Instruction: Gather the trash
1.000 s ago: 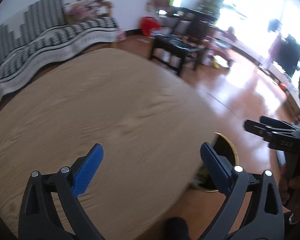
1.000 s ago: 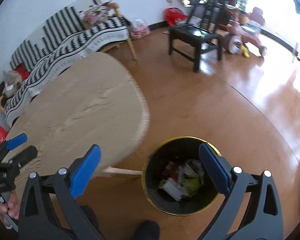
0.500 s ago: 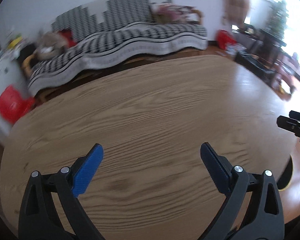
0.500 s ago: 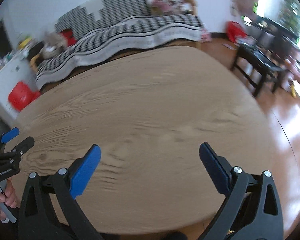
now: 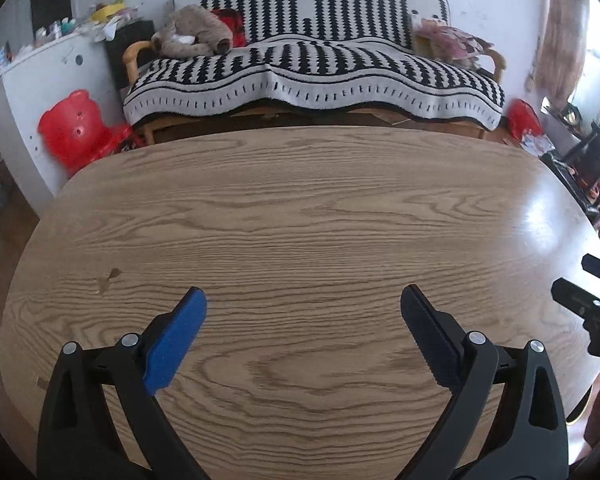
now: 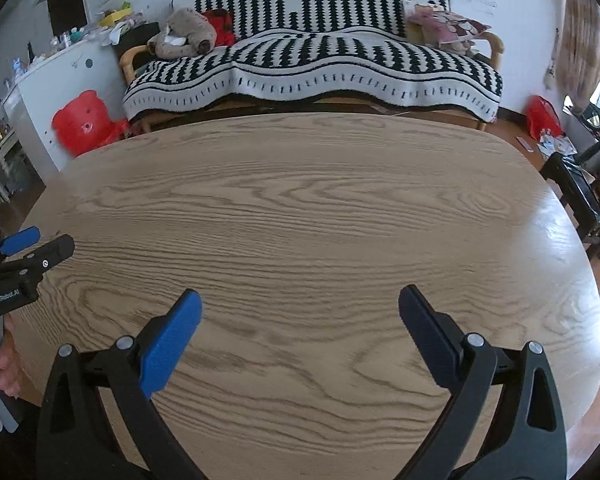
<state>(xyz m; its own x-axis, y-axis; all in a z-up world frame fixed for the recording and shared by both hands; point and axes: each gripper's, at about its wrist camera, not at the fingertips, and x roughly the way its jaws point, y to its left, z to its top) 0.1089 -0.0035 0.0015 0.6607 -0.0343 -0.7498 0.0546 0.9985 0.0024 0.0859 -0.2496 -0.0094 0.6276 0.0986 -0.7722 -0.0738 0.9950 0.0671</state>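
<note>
hovering side by side over the counter [image 5: 300, 208], the left claw [image 5: 304, 336] and right claw [image 6: 300, 332] both stand wide apart with nothing between their pads. no trash shows on the wood ahead of either claw, so there is no piece whose direction or long axis could be given; the only marks are a small brownish speck [image 5: 110, 278] ahead and to the left of the left claw, too small to tell whether it is a stain or a scrap. a sliver of yellow rim [image 5: 580, 414] peeks out low and to the right of the left claw, past the counter edge, perhaps a bin; by that reading the right claw is nearer. beyond the counter stand a striped sofa [image 6: 312, 60], a red bear-shaped stool [image 5: 70, 128] and a white cabinet [image 5: 40, 80]. the collecting looks done here.
</note>
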